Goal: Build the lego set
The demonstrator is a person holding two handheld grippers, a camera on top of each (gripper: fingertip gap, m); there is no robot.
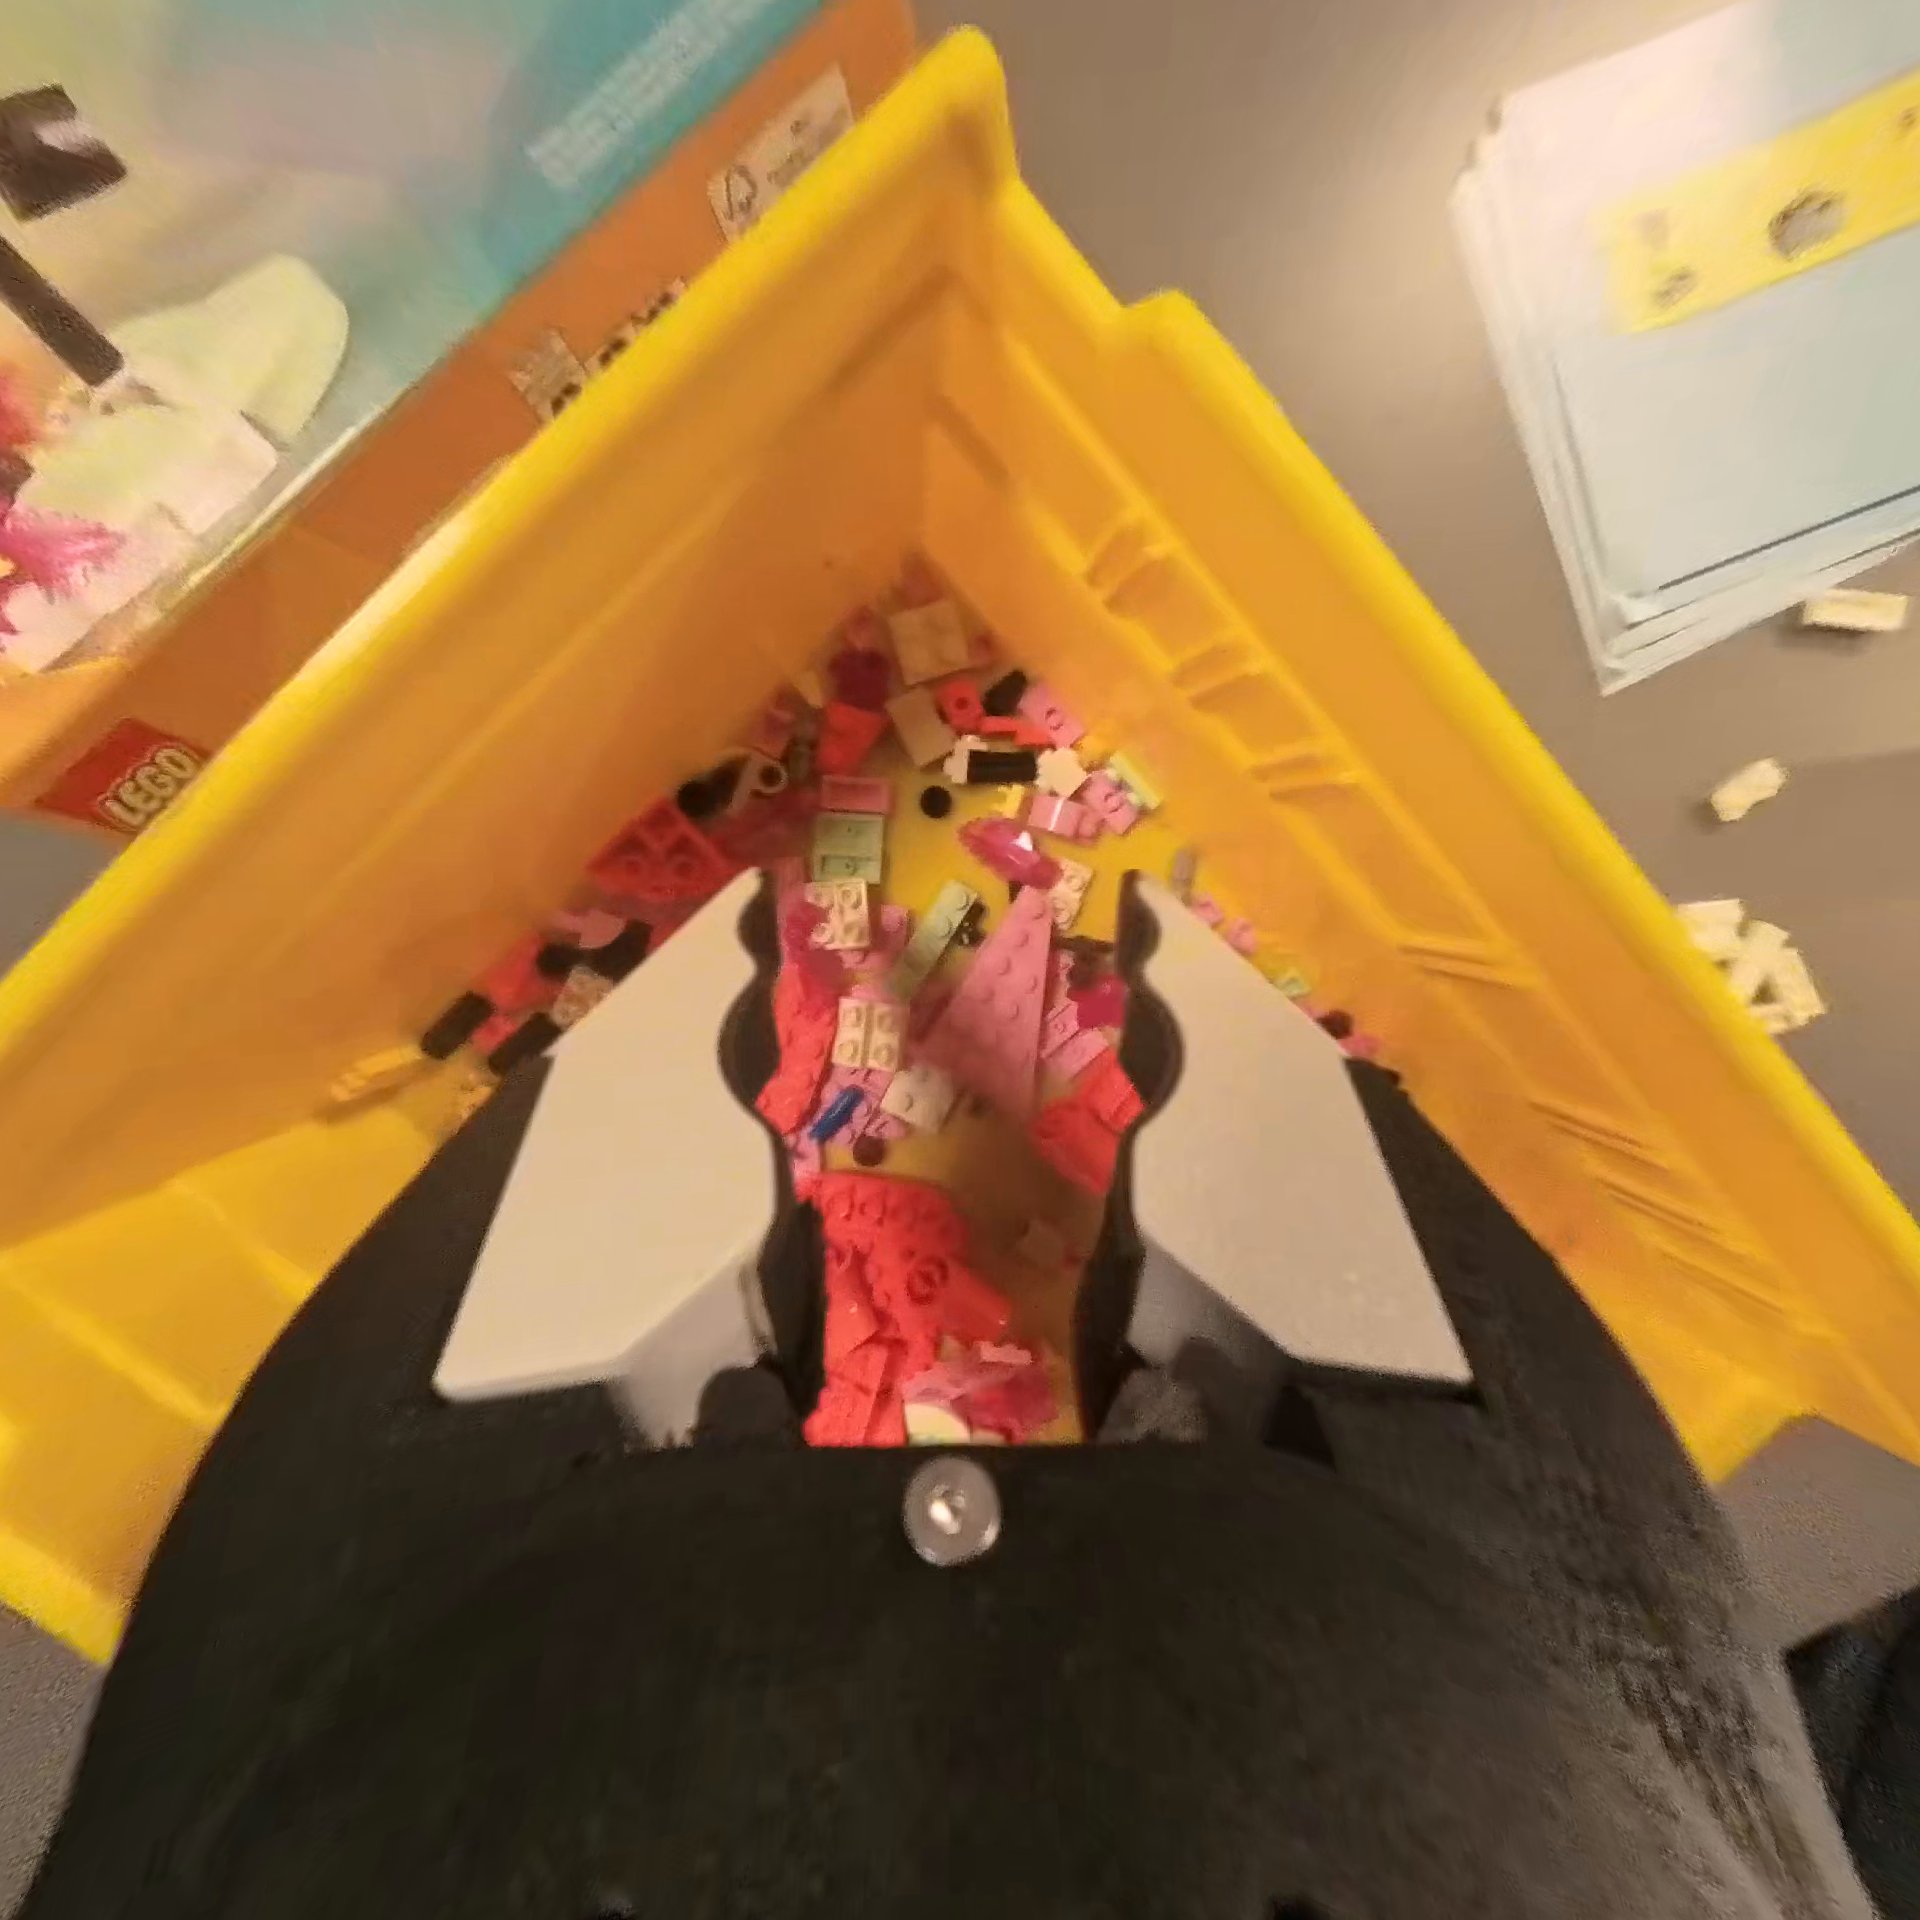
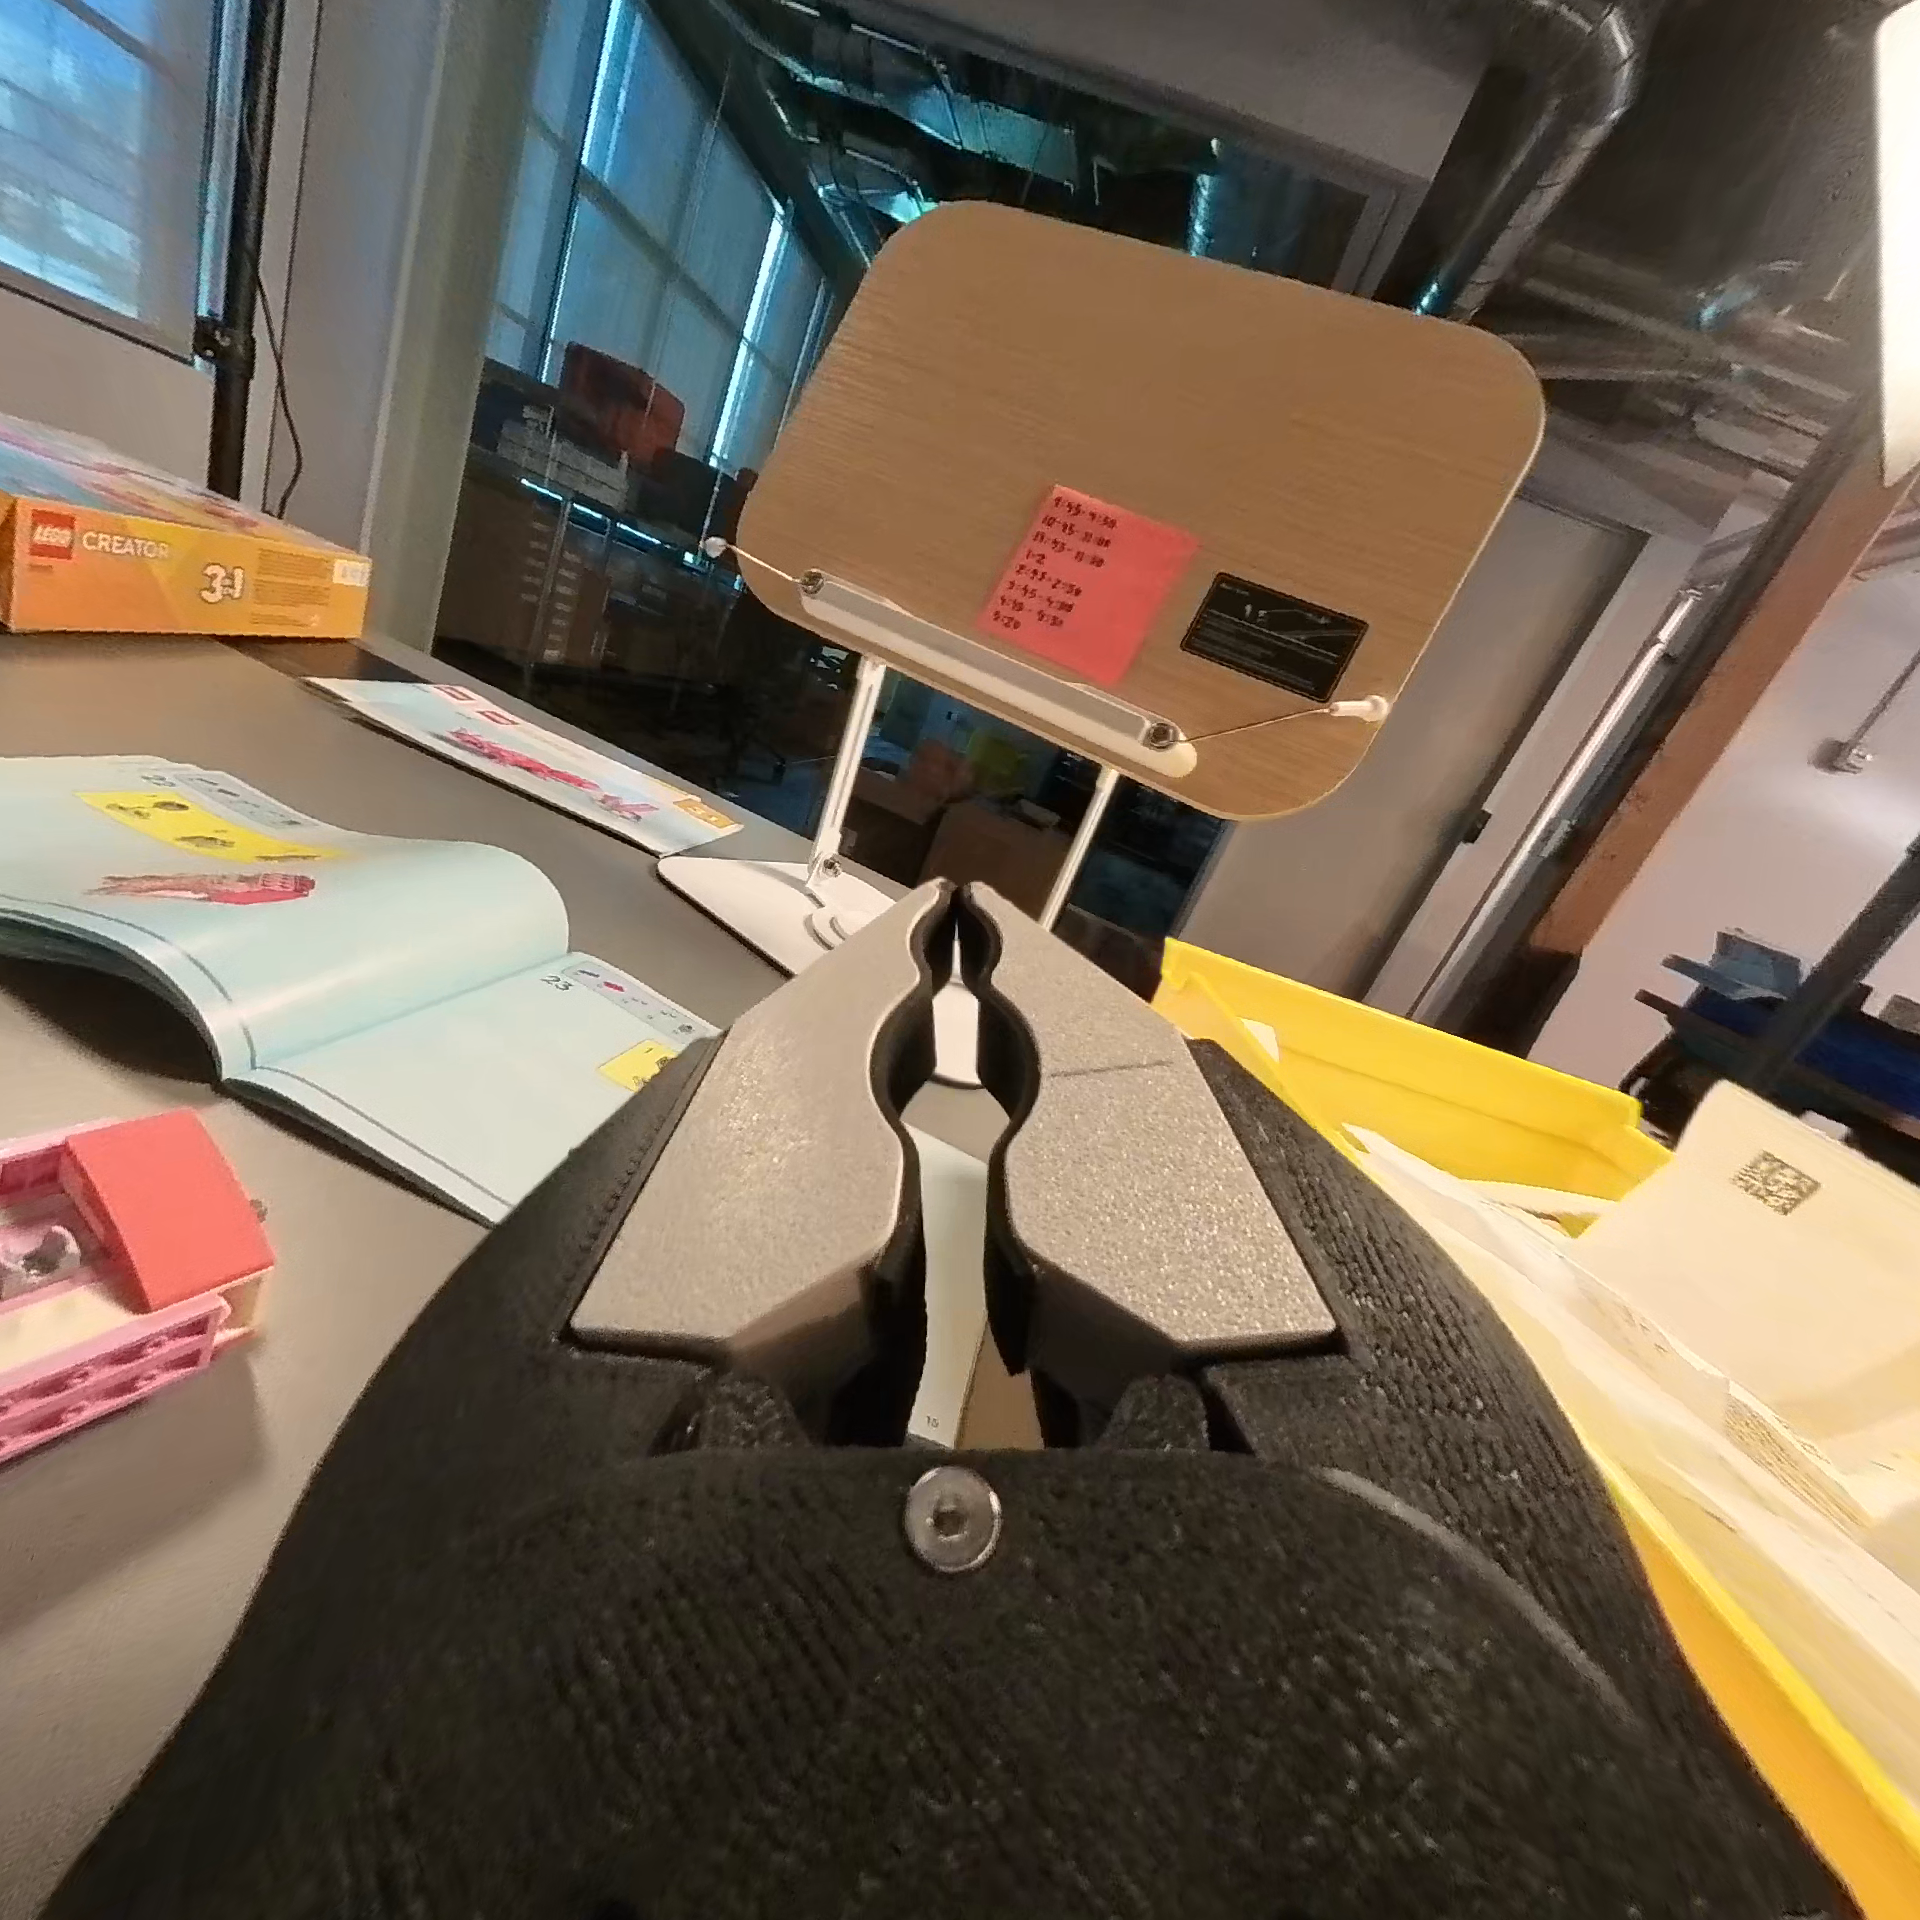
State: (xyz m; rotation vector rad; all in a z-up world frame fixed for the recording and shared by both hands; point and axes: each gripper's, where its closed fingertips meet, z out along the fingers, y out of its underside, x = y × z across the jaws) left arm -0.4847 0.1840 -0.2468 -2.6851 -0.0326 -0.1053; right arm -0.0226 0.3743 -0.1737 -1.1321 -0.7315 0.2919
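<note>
While my left hand-held gripper [image 1: 945, 894] hangs spread wide and bare over the loose pink, red and white bricks [image 1: 914, 987] inside the yellow bin [image 1: 665, 582], an orange box [image 1: 416, 416] lies to its left on the worktop [image 1: 1299, 177]. My right hand-held gripper [image 2: 956, 902] is clenched on nothing, between an open booklet [image 2: 343, 977] and another yellow bin [image 2: 1455, 1081], facing a wooden book stand [image 2: 1122, 436].
</note>
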